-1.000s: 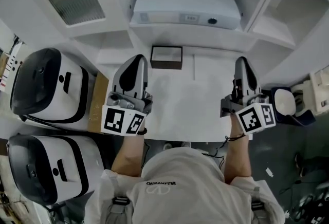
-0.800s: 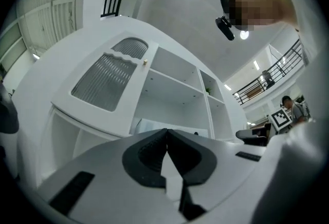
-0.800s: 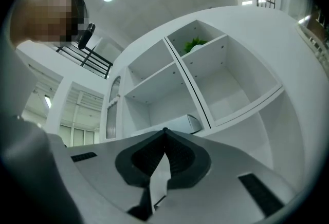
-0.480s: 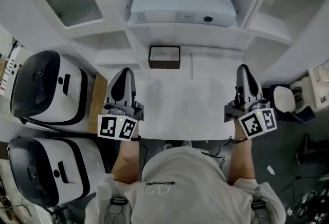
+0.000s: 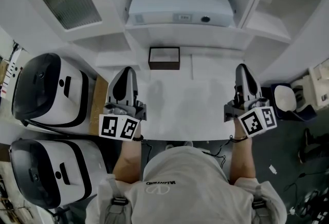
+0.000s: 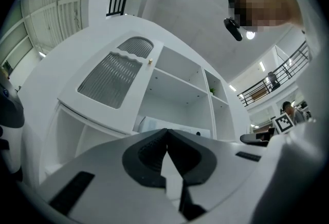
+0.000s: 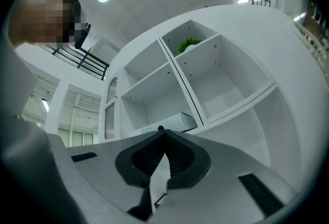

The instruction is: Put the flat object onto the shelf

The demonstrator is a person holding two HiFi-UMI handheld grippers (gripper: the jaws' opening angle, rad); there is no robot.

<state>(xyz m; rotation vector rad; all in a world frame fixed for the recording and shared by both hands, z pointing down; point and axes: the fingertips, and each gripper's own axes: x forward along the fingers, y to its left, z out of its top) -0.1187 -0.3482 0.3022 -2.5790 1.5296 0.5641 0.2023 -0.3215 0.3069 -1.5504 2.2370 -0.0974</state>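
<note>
Flat object (image 5: 180, 11) apparently on shelf (image 5: 218, 36), left claw (image 5: 125, 72), right claw (image 5: 242, 68) both clenched empty, drawn back from earlier.

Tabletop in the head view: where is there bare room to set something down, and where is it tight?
Bare: the white tabletop between left gripper and right gripper, in front of the dark-framed box. Also the right-hand shelf bay. Crowded: the middle shelf, filled by the white device.
</note>
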